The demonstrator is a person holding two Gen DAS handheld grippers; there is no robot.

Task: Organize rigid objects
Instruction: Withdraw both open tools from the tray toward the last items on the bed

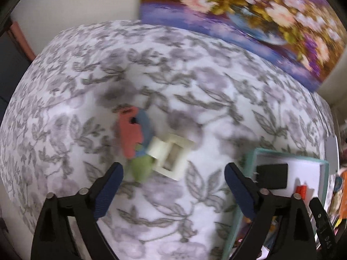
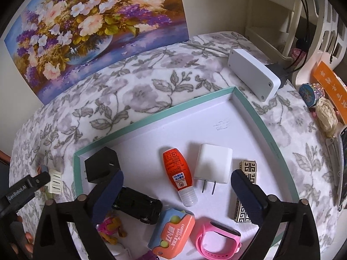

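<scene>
Both tongs gaping wide and gripping nothing, right tongs (image 2: 176, 182) hovering over the filled tray (image 2: 151, 117), left tongs (image 1: 173, 173) nearing the white frame piece (image 1: 171, 156) on the floral surface (image 1: 195, 82), probably needing lowering astride it next.

A flower painting (image 2: 86, 34) is leaning against the cream wall (image 1: 76, 2) behind the table (image 2: 151, 82), which is wearing a leaf-patterned cloth.

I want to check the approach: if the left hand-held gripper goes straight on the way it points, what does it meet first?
Probably the cream square frame piece, just ahead of the open left hand-held gripper. Blur makes depth uncertain; it might meet the flowered cloth first.
</scene>
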